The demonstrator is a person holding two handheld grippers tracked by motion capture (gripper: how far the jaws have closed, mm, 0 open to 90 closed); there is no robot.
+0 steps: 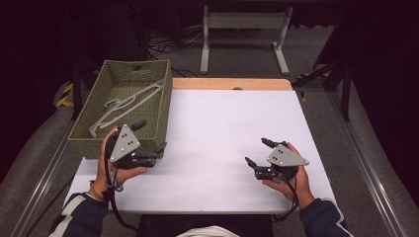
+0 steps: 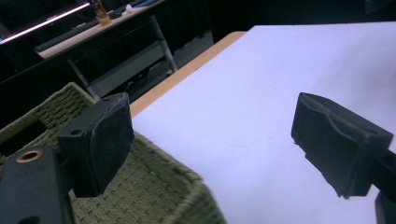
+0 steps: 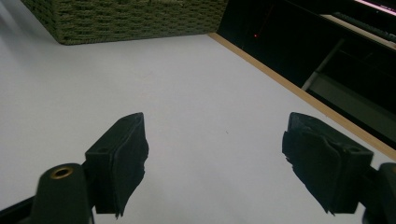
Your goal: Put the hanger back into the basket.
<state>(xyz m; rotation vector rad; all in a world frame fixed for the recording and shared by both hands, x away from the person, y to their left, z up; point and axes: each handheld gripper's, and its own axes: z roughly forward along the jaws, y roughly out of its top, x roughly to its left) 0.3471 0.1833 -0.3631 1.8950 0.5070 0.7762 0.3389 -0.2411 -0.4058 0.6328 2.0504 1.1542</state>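
Both grippers, left gripper (image 1: pixel 148 136) and right gripper (image 1: pixel 259 151), hover jaws apart; white plastic hangers (image 1: pixel 126 102), probably two, lie in the green woven basket (image 1: pixel 163 106), seemingly awaiting pickup.

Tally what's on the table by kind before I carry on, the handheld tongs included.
Green woven rectangular basket: 1
White plastic clothes hangers, lying inside the basket: 2, as far as I can tell
Handheld black tongs: 2, the left tongs and the right tongs, both open and empty
Total: 5
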